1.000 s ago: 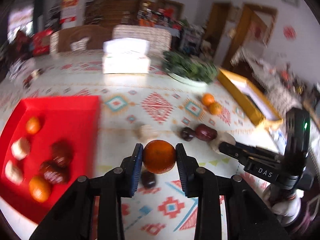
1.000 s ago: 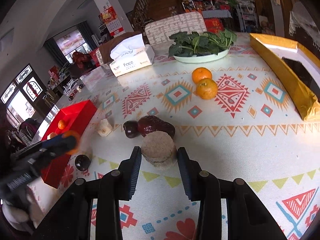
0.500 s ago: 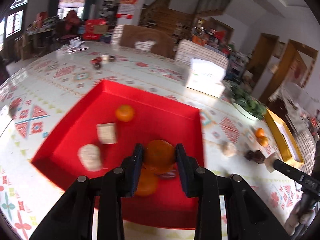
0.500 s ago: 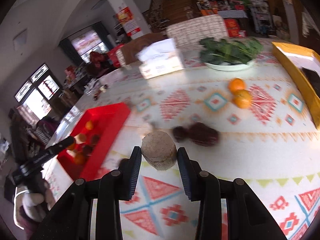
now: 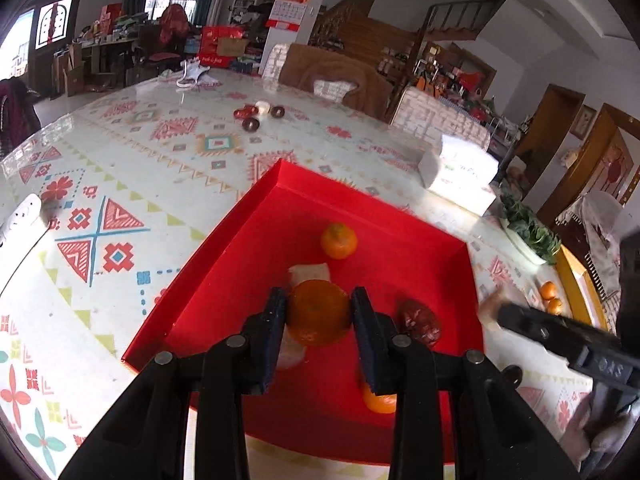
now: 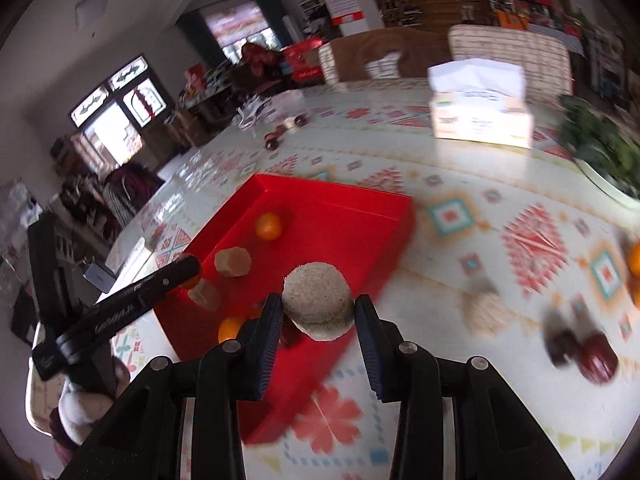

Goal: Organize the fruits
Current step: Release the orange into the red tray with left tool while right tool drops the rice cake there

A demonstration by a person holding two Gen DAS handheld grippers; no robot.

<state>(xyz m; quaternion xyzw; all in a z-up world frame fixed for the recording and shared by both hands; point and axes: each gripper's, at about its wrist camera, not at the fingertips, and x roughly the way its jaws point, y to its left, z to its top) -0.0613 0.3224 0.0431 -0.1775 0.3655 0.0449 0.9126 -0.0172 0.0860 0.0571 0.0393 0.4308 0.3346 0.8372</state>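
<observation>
- Patterned white tablecloth (image 5: 132, 168) with red and teal diamonds covers a large table in a cluttered living room; the shallow red rectangular tray (image 5: 224, 240) sits on it.
- I have the left gripper (image 5: 318, 312) clamped on a round orange mandarin (image 5: 319, 312), held above the tray floor, over a pale block and near a dark red wrinkled date (image 5: 420, 322).
- I have the right gripper (image 6: 317, 314) closed on a tan rough-skinned round fruit (image 6: 318, 304), hovering at the tray's near-right rim.
- Risk: if I let the mandarin go from this height, I expect it to bounce or roll, knock the loose mandarin (image 5: 339, 240) behind, or land on the pale piece beneath.
- Risk: the two grippers are close over one tray; the right one shows at the edge of my left view, so a careless swing could clash them and jar a fruit loose.
- Risk: the tan fruit sits at the rim, so releasing early could drop it outside.
- Writing: lettering on each gripper's side and print on the white tissue box (image 6: 480, 112) are too blurred to read.
</observation>
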